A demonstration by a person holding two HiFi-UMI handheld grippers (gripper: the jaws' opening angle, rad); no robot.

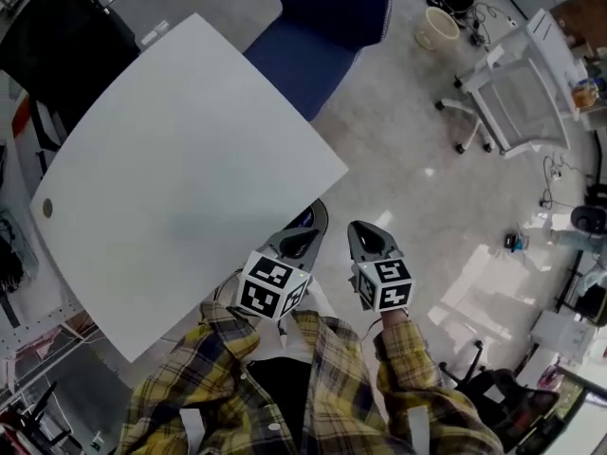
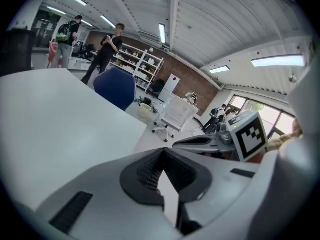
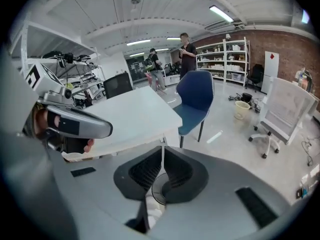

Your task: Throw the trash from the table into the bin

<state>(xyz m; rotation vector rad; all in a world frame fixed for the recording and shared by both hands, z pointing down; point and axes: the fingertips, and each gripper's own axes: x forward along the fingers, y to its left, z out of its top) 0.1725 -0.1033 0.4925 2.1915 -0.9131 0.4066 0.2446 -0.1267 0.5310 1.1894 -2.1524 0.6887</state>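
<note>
The white table (image 1: 190, 159) is bare, with no trash on it in any view. Both grippers hang close to my body off the table's near corner. My left gripper (image 1: 302, 245) is shut, its pads meeting with nothing between them. My right gripper (image 1: 370, 240) is shut too and holds nothing. A dark round bin rim (image 1: 318, 214) peeks out just beyond the left gripper, by the table's corner. In the right gripper view the bin (image 3: 154, 196) shows through the gap below the jaws, with something white inside. The table (image 3: 135, 114) lies ahead and to the left there.
A blue chair (image 1: 322, 27) stands at the table's far side and a black chair (image 1: 57, 36) at its far left. A white wheeled chair (image 1: 517, 93) and a beige bucket (image 1: 437, 28) are on the floor to the right. People stand far off (image 3: 187, 49).
</note>
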